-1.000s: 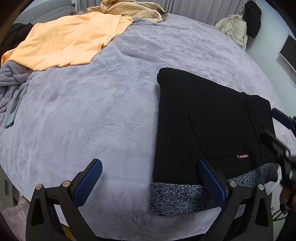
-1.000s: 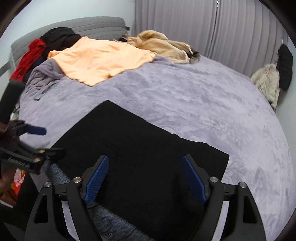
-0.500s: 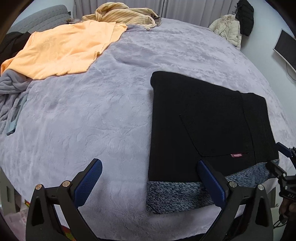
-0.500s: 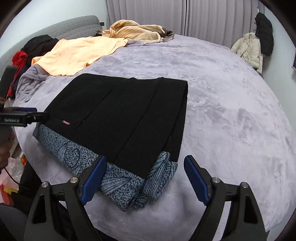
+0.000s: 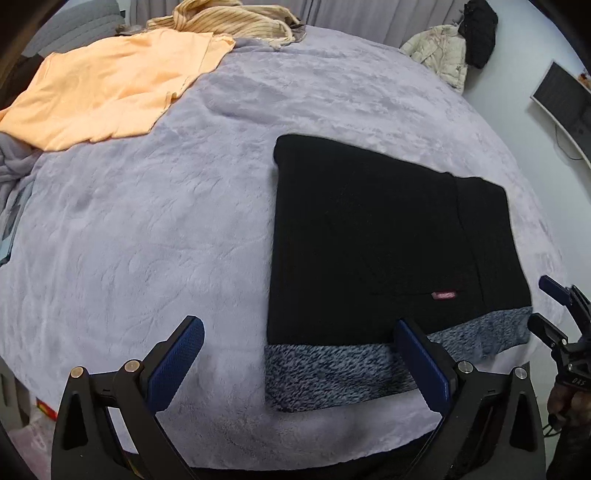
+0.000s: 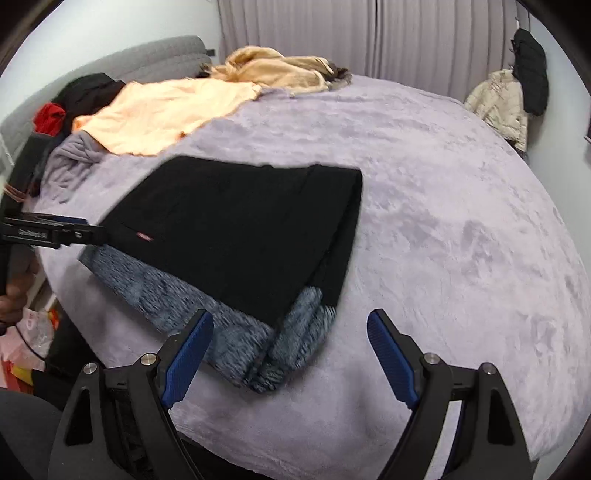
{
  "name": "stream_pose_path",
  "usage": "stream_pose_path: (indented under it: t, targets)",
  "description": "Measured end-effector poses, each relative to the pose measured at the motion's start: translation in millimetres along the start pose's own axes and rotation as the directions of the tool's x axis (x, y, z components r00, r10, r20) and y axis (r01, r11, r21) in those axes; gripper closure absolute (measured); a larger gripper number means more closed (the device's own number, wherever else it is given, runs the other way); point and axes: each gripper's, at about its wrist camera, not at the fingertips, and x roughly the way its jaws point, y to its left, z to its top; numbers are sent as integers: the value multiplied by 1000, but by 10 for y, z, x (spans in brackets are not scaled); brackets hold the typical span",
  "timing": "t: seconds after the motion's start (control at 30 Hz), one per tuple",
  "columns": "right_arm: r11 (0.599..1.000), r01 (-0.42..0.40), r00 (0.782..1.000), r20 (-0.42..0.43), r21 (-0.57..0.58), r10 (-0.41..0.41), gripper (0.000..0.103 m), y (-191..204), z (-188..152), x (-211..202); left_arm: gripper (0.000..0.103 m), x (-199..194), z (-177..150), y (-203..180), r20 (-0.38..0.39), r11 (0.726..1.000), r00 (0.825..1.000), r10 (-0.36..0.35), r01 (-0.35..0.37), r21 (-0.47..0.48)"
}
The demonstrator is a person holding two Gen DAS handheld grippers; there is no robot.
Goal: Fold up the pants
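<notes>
The black pants [image 5: 384, 236] lie folded flat on the lilac bed cover [image 5: 147, 236], with a small red label and a blue-grey speckled inner band [image 5: 369, 365] showing along the near edge. They also show in the right wrist view [image 6: 240, 225]. My left gripper [image 5: 295, 354] is open and empty, just above the bed's near edge at the pants' near left corner. My right gripper [image 6: 290, 347] is open and empty, near the pants' near right corner. The right gripper shows at the right edge of the left wrist view [image 5: 554, 314].
An orange shirt [image 5: 110, 81] and a striped tan garment [image 5: 229, 14] lie at the far side of the bed. A grey garment [image 6: 70, 162] is bunched at the left. Jackets [image 6: 502, 103] hang by the wall. The bed edge [image 6: 332, 454] is right under both grippers.
Both grippers have drawn back from the pants toward the near edge of the bed. The right wrist view has swung and now shows the whole folded pants. Both stay open.
</notes>
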Motion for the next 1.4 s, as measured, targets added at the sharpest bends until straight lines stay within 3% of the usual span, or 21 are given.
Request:
stream_pose_path:
  t: [0.07, 0.13, 0.23, 0.37, 0.5, 0.57, 0.7, 0.83, 0.9, 0.97, 1.1, 1.27, 1.33, 1.4]
  targets:
    - [986, -148, 988, 28, -77, 150, 15, 5, 187, -37, 0, -8, 122, -110, 17, 999, 1000, -24, 23, 43]
    - [942, -250, 964, 32, -225, 264, 15, 32, 367, 29, 0, 74, 195, -255, 0, 994, 999, -40, 40, 102]
    - [890, -332, 941, -43, -312, 336, 15, -48, 630, 324, 0, 189, 181, -415, -37, 986, 997, -65, 70, 152]
    - [849, -425, 905, -131, -313, 405, 15, -194, 879, 680, 0, 173, 135, -496, -13, 977, 1000, -18, 20, 210]
    - [843, -361, 931, -206, -398, 301, 14, -212, 846, 1022, 0, -52, 216, -513, 43, 967, 995, -90, 76, 245]
    - [838, -364, 930, -205, -406, 304, 13, -243, 782, 1059, 0, -129, 267, -595, 63, 945, 991, -114, 89, 315]
    - [849, -348, 937, -161, -397, 309, 11, -272, 707, 1014, 0, -107, 400, -800, 59, 845, 982, -182, 125, 519]
    - [849, -316, 949, -133, -423, 287, 9, -240, 669, 1037, 0, 212, 776, -895, -60, 754, 968, -245, 229, 616]
    - [852, -319, 948, -136, -415, 289, 9, -255, 678, 1035, 0, 473, 872, -850, -162, 744, 959, -231, 281, 606]
    - [855, -315, 949, -133, -413, 286, 9, -249, 683, 1028, 0, 711, 871, -735, -222, 756, 959, -175, 275, 594]
    - [853, -322, 947, -131, -410, 294, 9, -262, 649, 976, 0, 491, 655, -593, -173, 730, 962, -212, 273, 627]
    - [847, -318, 947, -188, -425, 261, 7, -224, 653, 808, 0, 191, 411, -485, -135, 708, 975, -178, 223, 671]
    - [818, -357, 934, -188, -451, 304, 7, -118, 661, 657, 0, 19, 382, -534, -132, 690, 964, -230, 258, 676]
    - [772, -377, 925, -164, -511, 343, 7, 65, 668, 506, 0, -78, 344, -678, -125, 645, 958, -256, 266, 716]
